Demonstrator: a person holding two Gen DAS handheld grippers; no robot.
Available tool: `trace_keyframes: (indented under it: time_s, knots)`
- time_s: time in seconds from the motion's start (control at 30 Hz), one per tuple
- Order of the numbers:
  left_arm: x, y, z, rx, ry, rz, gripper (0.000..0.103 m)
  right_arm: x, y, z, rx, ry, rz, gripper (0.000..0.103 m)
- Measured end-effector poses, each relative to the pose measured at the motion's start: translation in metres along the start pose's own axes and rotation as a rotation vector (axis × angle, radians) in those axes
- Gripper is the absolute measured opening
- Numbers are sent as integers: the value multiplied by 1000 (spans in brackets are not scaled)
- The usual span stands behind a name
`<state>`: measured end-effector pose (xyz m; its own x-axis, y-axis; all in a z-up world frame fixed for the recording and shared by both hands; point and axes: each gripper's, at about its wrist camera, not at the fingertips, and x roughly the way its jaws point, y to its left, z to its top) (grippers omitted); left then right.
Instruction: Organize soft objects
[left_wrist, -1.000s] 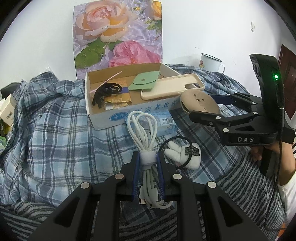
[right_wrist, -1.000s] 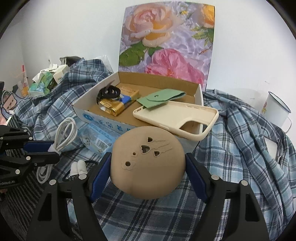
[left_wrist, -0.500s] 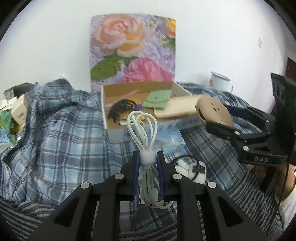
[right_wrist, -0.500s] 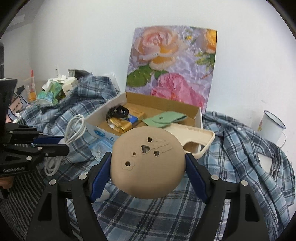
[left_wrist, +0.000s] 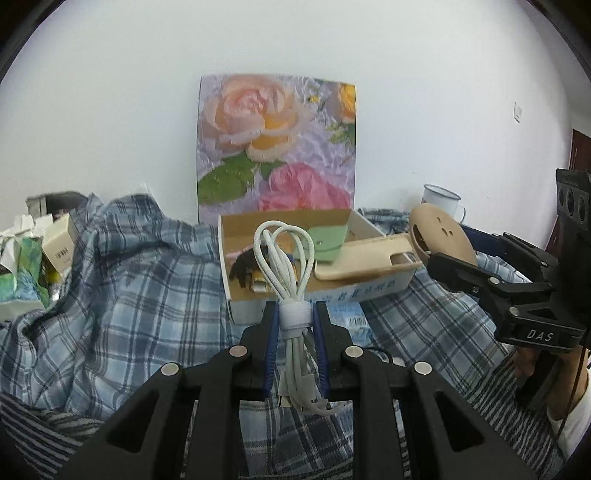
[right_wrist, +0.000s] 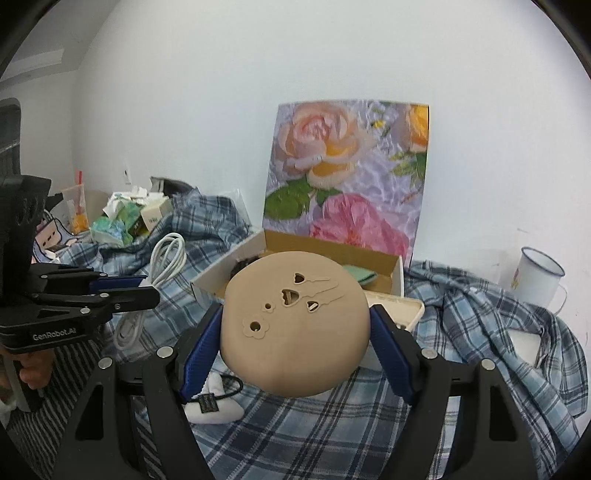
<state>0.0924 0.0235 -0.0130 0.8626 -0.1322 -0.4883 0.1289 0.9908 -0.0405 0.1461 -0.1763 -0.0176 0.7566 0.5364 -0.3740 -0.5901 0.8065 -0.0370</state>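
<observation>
Left gripper (left_wrist: 294, 334): fingers clamp the coiled cable (left_wrist: 286, 258), loops pointing ahead at the box (left_wrist: 317, 293).
Right gripper (right_wrist: 295, 338): fingers grip the tan pad (right_wrist: 295, 325), box (right_wrist: 399, 273) just beyond.

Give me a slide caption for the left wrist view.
Left gripper clamps a bundled white cable before the open cardboard box on plaid cloth.

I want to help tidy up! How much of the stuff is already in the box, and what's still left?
Done: the beige phone case, green pouch and black hair ties already sit in the cardboard box. In hand: the left tool grips the bundled white cable; the right tool grips the round tan silicone pad. Left: the white plush piece on the plaid cloth.
</observation>
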Motion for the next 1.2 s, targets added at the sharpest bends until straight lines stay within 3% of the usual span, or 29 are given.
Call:
trace_keyframes:
  time_s: [0.2,0.7,1.2]
  knots:
    - [-4,1,2,-2,-30,22,20,-14,2,5,1,-66,-5,76]
    - [-17,-1,9,7,-78,31,20,-28,9,13,-16,-129,0,77]
    - [-40,-21,57,83,-119,27,20,-51,10,48,-28,-162,-14,77]
